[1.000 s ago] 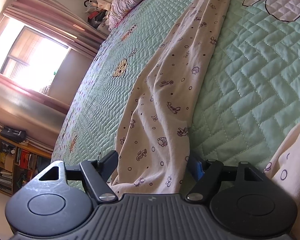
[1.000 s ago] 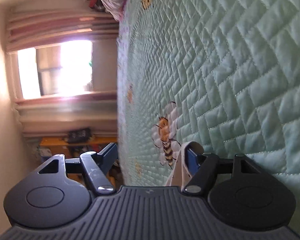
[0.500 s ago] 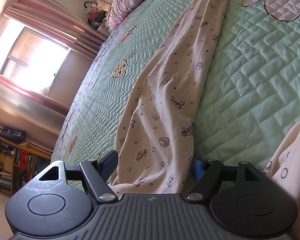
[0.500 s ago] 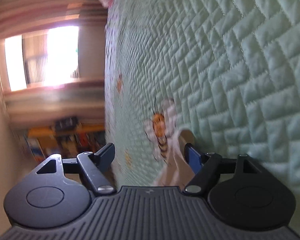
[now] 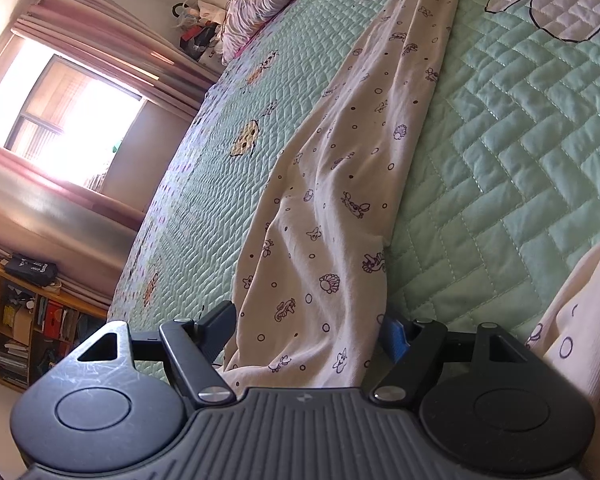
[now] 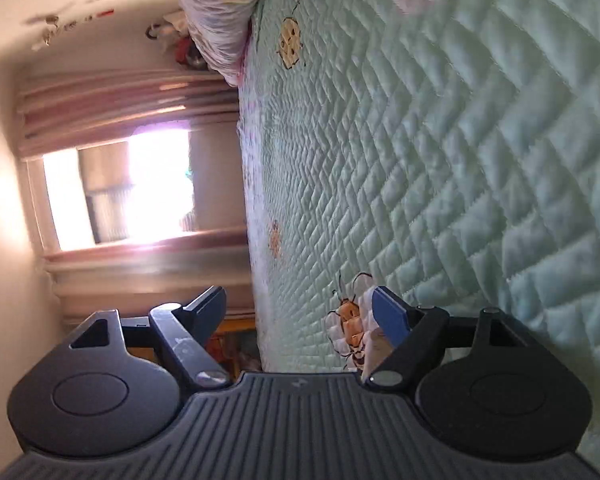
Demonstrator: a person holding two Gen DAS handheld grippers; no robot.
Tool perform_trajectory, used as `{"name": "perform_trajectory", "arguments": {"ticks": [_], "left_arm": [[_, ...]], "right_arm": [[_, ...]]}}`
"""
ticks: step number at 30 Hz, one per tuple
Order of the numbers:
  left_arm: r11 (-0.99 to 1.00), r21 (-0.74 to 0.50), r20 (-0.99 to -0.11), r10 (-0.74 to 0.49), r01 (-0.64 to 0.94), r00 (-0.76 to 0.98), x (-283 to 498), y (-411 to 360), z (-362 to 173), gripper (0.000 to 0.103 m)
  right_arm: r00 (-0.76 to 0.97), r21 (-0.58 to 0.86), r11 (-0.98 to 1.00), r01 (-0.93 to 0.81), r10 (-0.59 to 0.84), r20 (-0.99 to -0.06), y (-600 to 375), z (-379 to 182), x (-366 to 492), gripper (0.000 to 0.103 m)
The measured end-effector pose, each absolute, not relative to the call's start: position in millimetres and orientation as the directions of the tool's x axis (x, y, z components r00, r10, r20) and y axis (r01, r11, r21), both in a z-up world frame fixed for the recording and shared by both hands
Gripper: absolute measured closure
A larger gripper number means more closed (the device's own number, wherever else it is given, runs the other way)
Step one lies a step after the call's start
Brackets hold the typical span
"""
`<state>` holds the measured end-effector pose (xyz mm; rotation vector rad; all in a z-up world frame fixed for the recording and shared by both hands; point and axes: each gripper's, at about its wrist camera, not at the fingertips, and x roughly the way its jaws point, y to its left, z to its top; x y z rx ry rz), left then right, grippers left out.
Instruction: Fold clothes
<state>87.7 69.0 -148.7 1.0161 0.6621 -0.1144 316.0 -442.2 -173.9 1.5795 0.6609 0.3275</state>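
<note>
On mint-green quilted bedspread (image 5: 520,168): long cream garment with small purple sea-creature print (image 5: 340,200) stretched away toward pillows. Left gripper (image 5: 310,326) spread wide; garment's near end lies between black fingers, pads not pressing. Right gripper (image 6: 300,308) spread, jaws just opening, empty; cream cloth scrap (image 6: 374,350) beside blue pad; bee motif (image 6: 350,326) underneath.

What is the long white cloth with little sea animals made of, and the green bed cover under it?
The white cloth looks like soft, thin knit cotton: matte, and it wrinkles into loose folds. The green bed cover looks like padded quilted fabric: stitched zigzag lines make puffy blocks with a faint sheen. Which fibres exactly cannot be told.
</note>
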Motion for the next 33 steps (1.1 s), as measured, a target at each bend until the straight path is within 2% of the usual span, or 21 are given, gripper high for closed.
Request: {"name": "perform_trajectory", "arguments": {"ticks": [2, 6, 12, 14, 16, 18, 20, 21, 24, 33], "left_arm": [[0.543, 0.747, -0.562, 0.205, 0.384, 0.802, 88.1, 69.6, -148.9, 0.026], [0.547, 0.746, -0.558, 0.205, 0.379, 0.804, 87.8, 69.1, -149.1, 0.026], [0.551, 0.749, -0.553, 0.211, 0.369, 0.806, 86.8, 68.6, -151.2, 0.026], [0.549, 0.750, -0.553, 0.215, 0.369, 0.805, 86.6, 67.7, -151.4, 0.026], [0.546, 0.752, -0.552, 0.218, 0.368, 0.805, 86.0, 67.1, -151.7, 0.026], [0.545, 0.754, -0.551, 0.221, 0.367, 0.805, 85.3, 67.1, -151.8, 0.026], [0.545, 0.754, -0.552, 0.220, 0.367, 0.804, 84.7, 66.4, -151.2, 0.026], [0.545, 0.754, -0.551, 0.221, 0.366, 0.805, 85.1, 64.6, -152.2, 0.026], [0.549, 0.752, -0.551, 0.221, 0.364, 0.805, 85.1, 65.1, -152.0, 0.025], [0.555, 0.751, -0.548, 0.220, 0.358, 0.807, 85.1, 67.4, -152.5, 0.024]], "right_arm": [[0.774, 0.977, 0.041, 0.211, 0.603, -0.193, -442.2, -167.4, 310.2, 0.022], [0.749, 0.954, 0.256, 0.156, 0.599, -0.283, -445.1, -141.5, 288.6, 0.022], [0.644, 0.844, 0.536, 0.027, 0.636, -0.425, -426.0, -125.6, 254.5, 0.022], [0.628, 0.810, 0.587, -0.018, 0.636, -0.447, -417.0, -122.4, 254.7, 0.023], [0.627, 0.786, 0.618, -0.031, 0.624, -0.466, -409.5, -120.8, 258.5, 0.026], [0.629, 0.772, 0.634, -0.049, 0.620, -0.469, -397.1, -118.6, 267.3, 0.035], [0.614, 0.761, 0.645, -0.061, 0.625, -0.481, -391.2, -120.3, 272.7, 0.049], [0.603, 0.749, 0.661, -0.054, 0.620, -0.503, -391.0, -123.4, 273.9, 0.050], [0.582, 0.716, 0.697, -0.041, 0.599, -0.550, -388.0, -128.8, 278.8, 0.051], [0.577, 0.728, 0.686, -0.006, 0.597, -0.557, -399.1, -128.2, 265.2, 0.052]]}}
